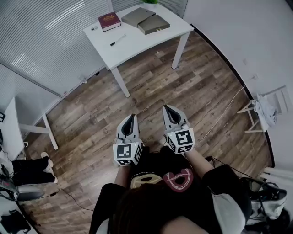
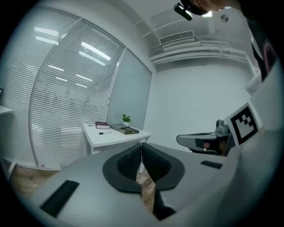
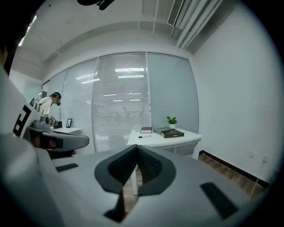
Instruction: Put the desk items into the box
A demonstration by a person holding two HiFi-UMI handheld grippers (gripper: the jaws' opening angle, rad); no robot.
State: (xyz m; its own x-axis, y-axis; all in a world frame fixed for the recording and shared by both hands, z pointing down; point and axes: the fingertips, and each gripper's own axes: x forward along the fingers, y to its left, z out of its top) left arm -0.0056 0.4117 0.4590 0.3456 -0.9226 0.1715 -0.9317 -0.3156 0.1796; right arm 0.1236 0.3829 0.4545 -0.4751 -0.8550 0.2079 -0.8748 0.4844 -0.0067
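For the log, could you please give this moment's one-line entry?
left gripper shut, empty | right gripper shut, empty | white desk ahead, unreached

The table is white. The book is dark red, the pen black, the box dull olive-brown and the plant green. The floor is brown wood-grain planks. The left gripper and right gripper are grey with black inner faces. Their cubes carry black-and-white square markers. The blinds are white with thin horizontal slats.
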